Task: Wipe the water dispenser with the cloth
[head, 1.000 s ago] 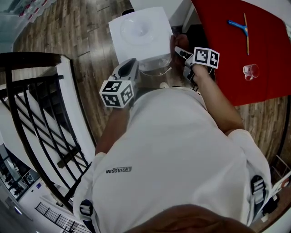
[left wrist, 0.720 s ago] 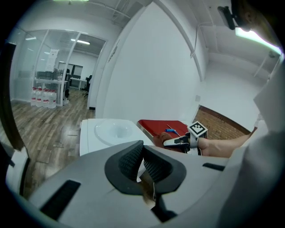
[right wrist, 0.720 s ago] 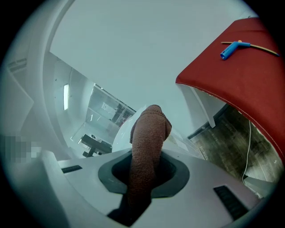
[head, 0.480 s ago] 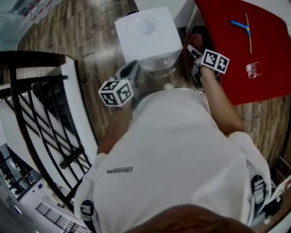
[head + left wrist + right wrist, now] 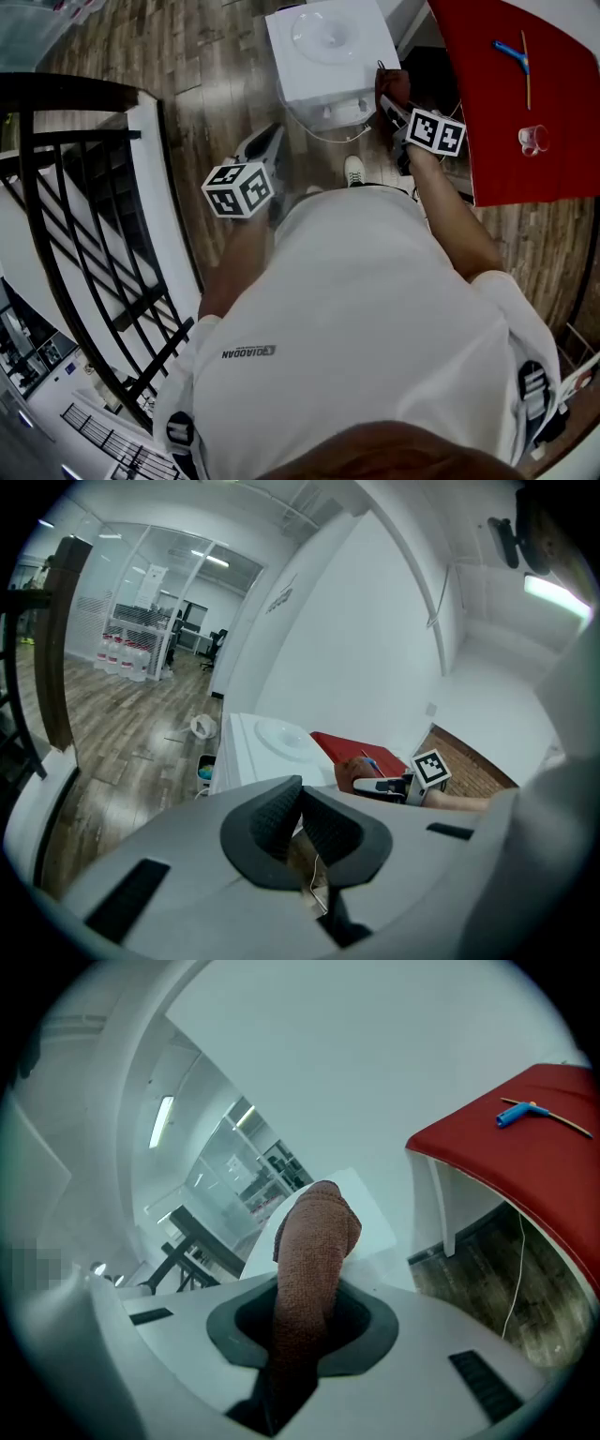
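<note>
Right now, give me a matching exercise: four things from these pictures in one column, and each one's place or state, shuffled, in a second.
1. brown towelling cloth
2. white box-shaped water dispenser
3. small clear glass cup
4. left gripper

A. on the red table
B. jaws together, nothing between
C. clamped in the right gripper
D. standing on the wooden floor

Pairs: 1-C, 2-D, 3-A, 4-B

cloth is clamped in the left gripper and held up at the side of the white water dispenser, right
Not quite. The cloth is clamped in the right gripper, not the left, as the right gripper view shows. In the left gripper view, the left gripper has its jaws together on nothing. The rest holds: the head view shows the cloth at the side of the white water dispenser.
</note>
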### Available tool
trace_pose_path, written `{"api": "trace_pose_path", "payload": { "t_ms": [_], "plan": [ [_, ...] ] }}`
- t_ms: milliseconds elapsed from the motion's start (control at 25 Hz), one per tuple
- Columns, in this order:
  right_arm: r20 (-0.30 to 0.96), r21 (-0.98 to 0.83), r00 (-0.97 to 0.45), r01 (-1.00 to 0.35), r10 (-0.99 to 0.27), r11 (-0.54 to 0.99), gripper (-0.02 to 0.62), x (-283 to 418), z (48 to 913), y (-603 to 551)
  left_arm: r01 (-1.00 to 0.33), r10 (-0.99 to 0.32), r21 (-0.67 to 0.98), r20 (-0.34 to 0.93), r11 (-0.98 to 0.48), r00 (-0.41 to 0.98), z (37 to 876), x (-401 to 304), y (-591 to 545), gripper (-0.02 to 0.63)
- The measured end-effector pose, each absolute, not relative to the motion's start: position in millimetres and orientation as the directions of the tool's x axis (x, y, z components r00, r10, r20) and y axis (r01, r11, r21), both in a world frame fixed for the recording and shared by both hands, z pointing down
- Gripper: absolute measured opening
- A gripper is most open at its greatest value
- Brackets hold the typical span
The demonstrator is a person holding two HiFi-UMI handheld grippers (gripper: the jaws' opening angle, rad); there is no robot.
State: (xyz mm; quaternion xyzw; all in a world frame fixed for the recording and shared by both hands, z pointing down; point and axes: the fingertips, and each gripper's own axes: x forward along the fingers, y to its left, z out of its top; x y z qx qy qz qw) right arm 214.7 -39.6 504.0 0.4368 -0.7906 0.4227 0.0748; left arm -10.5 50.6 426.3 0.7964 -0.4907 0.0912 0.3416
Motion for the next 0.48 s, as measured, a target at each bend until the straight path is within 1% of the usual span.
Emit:
{"api": "trace_pose_path", "payload": {
  "t_ms": [120,280,400,480],
  "plan": [
    [0.533,-0.556,-0.657,-0.747,-0.534,0.364,0.052,173,515,-13,-0.855,-0.721,0.429,0.490,-0.290,0.490,429,-24,68,-0.003],
    [0.628,-0.449,-0.687,-0.704,-0.366,0.550,0.052,120,534,17,-0.868,-0.751,0.407,0.467,-0.286,0.466,421,-41,81,-0.003],
    [0.695,-0.368,-0.676,-0.629,-0.247,0.685,0.052,82,546,37,-0.878,-0.775,0.382,0.446,-0.288,0.448,414,-55,95,-0.003],
    [0.729,-0.309,-0.658,-0.563,-0.190,0.767,0.052,58,552,45,-0.888,-0.782,0.361,0.448,-0.286,0.434,417,-65,109,-0.003]
  ]
}}
